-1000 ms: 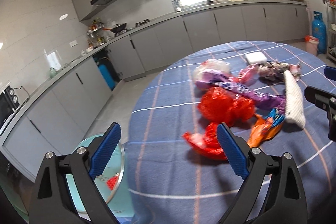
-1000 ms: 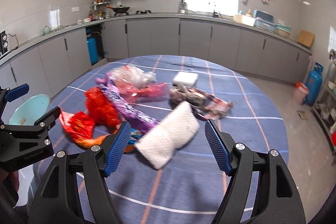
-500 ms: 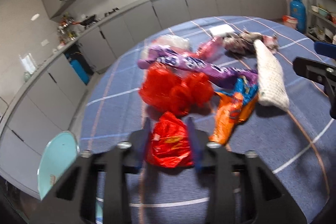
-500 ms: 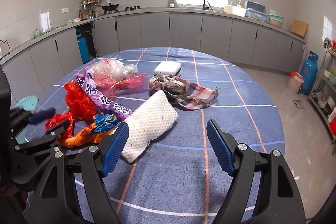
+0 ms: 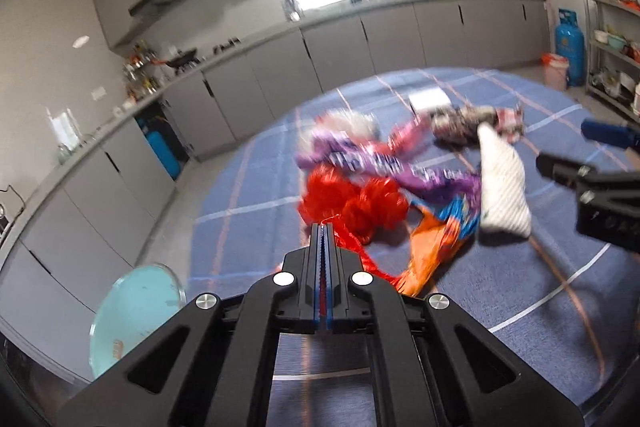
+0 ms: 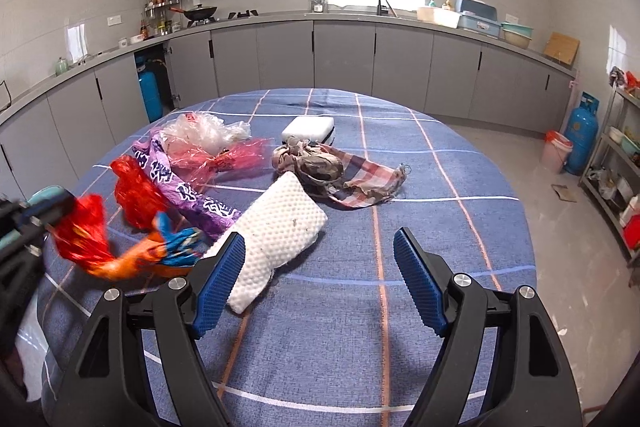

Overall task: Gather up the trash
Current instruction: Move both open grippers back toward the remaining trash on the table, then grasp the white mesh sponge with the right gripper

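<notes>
**Q:** Trash first: where is it?

**A:** Trash lies heaped toward the left edge of the round table point(image 6: 420, 307), on its blue checked cloth. A red wrapper point(image 6: 82, 231) is pinched between the fully closed fingers of my left gripper point(image 5: 324, 239), lifted at the table's left edge. An orange and blue wrapper point(image 6: 156, 253) trails just beside it.

**Q:** What else is in the heap?

**A:** Red netting point(image 6: 136, 193), a purple wrapper point(image 6: 188, 193), clear plastic point(image 6: 204, 133) and pink film point(image 6: 236, 159). A white foam pad point(image 6: 280, 231) lies nearer the middle, a plaid rag point(image 6: 344, 175) beyond it, and a white block point(image 6: 308, 129) toward the far edge.

**Q:** And your right gripper?

**A:** My right gripper point(image 6: 318, 275) is spread wide, holding nothing, above the near edge; its left finger overlaps the foam pad's end in view.

**Q:** Anything off the table?

**A:** A pale teal bin point(image 5: 134, 315) sits below the left edge.
</notes>
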### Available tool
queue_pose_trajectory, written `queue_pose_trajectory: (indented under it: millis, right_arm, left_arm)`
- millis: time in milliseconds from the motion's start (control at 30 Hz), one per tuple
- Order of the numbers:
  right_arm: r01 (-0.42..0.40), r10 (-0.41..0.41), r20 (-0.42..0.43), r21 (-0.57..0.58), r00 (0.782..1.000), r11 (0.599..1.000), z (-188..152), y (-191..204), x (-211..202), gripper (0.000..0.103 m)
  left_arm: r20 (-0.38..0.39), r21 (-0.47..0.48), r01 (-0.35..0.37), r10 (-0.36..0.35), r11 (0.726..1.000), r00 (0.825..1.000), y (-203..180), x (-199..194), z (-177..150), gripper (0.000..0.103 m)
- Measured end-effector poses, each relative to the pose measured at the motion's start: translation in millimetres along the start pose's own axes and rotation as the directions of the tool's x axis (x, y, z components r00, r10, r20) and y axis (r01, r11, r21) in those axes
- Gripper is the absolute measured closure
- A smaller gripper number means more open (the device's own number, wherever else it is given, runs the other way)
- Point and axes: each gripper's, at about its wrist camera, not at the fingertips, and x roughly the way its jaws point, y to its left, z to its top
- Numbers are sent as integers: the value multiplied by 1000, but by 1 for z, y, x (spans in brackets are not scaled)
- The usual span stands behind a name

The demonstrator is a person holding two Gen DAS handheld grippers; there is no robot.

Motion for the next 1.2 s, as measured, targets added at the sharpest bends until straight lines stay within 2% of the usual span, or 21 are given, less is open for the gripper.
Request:
queue_pose_trajectory:
  millis: [200, 267, 467, 500, 633, 700, 800, 900, 1200]
  right_arm:
    - [-11, 11, -11, 1, 1000, 1000, 3, 8, 6, 27]
    - [-7, 7, -21, -2, 1000, 1000, 5, 14, 11, 27]
    - [-13, 13, -121, -2, 993, 1000, 10, 27, 35, 29]
    - [-17, 18, -132, 9, 991, 1000, 10, 26, 37, 31]
    - [-46, 49, -216, 17, 975, 999, 6, 26, 49, 58]
    - [-68, 71, -229, 21, 971, 997, 4, 26, 49, 73]
    - [-83, 83, -223, 13, 971, 996, 1, 26, 44, 88]
    - [-79, 80, -186, 12, 979, 997, -1, 23, 32, 92]
    - [-40, 37, -74, -45, 997, 998, 19, 26, -5, 92]
  left_arm:
    - [86, -18, -53, 54, 998, 995, 14, -31, 10, 102]
    - [121, 1, -94, 93, 996, 988, 14, -38, 12, 102]
    - [110, -12, -86, 87, 996, 990, 19, -35, 9, 102]
    - [111, -15, -85, 86, 996, 990, 20, -35, 9, 102]
    - [117, -26, -88, 91, 996, 989, 24, -36, 8, 102]
    - [116, -32, -91, 94, 995, 989, 27, -36, 8, 102]
    - [118, -45, -92, 97, 995, 988, 31, -37, 9, 102]
    - [129, -55, -97, 103, 994, 986, 34, -43, 9, 102]
    - [166, -83, -139, 152, 987, 974, 48, -64, 12, 102]
